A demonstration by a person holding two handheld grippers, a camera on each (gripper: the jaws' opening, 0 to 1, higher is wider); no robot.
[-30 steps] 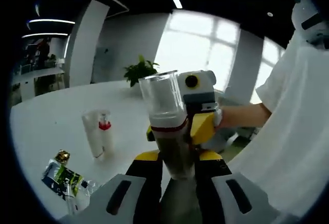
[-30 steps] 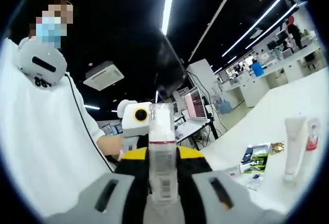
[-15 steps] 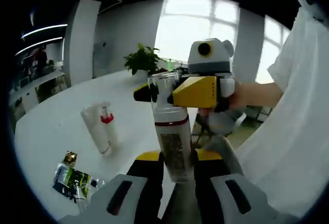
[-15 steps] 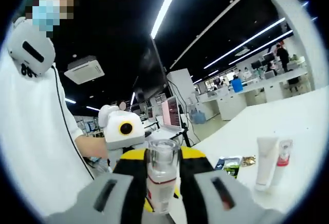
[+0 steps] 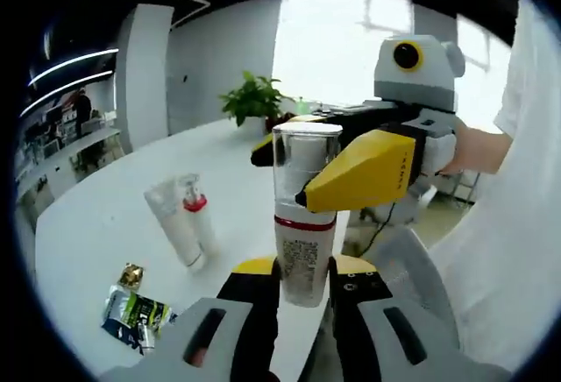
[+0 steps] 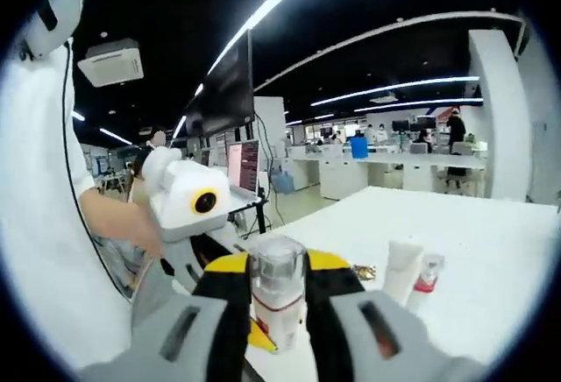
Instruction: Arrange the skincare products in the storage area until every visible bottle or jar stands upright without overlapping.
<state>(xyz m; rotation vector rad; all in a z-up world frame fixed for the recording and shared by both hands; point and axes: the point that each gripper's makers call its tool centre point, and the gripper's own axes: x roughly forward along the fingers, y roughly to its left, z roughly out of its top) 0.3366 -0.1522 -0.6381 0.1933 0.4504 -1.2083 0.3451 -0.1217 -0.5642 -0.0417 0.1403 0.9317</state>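
currently both grippers clamp the same pump bottle (image 5: pixel 302 224) above the white table (image 5: pixel 96 224). in the left gripper view, the left gripper (image 5: pixel 302 281) has its jaws closed on the bottle's labelled lower body, below a red band. the right gripper (image 5: pixel 302 167) enters from the right and its yellow jaws close on the bottle's clear cap. in the right gripper view, the same cap sits between that gripper's own jaws, and the left gripper is seen behind the bottle, a person's hand (image 6: pixel 140 233) holding it. a white tube (image 5: pixel 173 224) stands cap down on the table, just beside a small red-capped spray bottle (image 5: pixel 200 222). sample sachets (image 5: pixel 131 309) lie flat, apart from the tube.
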